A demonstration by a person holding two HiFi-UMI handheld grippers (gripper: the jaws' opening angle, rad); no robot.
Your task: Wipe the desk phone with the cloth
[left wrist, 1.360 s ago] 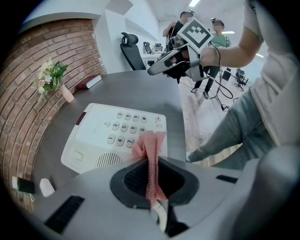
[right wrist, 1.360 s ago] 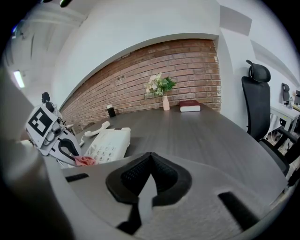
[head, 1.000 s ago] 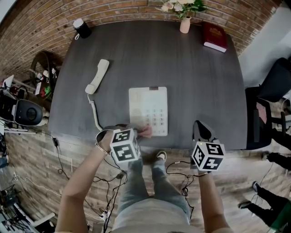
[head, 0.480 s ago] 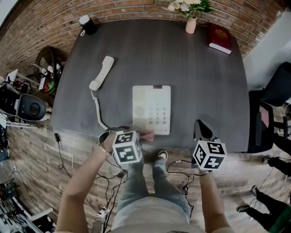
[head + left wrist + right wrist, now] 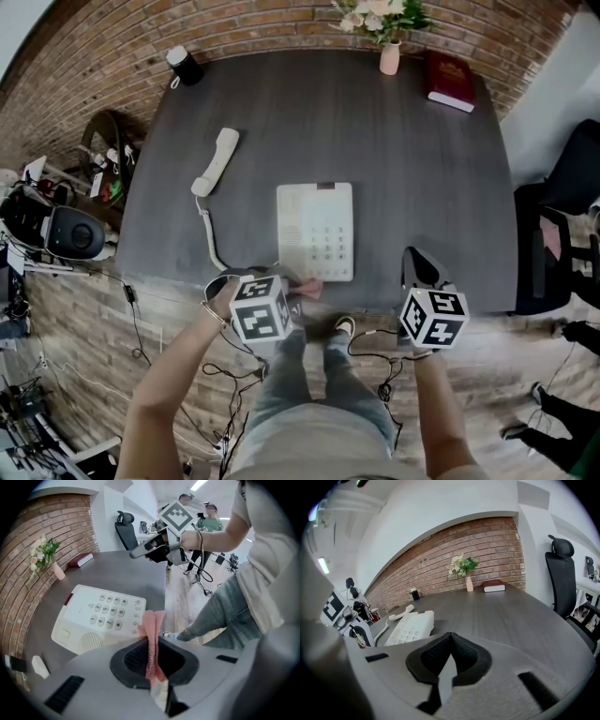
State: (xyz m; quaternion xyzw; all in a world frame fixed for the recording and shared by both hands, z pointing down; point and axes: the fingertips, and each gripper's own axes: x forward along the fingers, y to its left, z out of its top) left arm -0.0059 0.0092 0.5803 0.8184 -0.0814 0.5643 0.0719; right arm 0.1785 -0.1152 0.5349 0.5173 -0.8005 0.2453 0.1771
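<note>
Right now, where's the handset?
Head view: the handset lies off its cradle on the desk, left of the phone base, its cord trailing toward the near edge.

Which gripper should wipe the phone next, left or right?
The left gripper: it is shut on the pink cloth right at the near edge of the phone. The right gripper is shut, empty, and off to the side.
</note>
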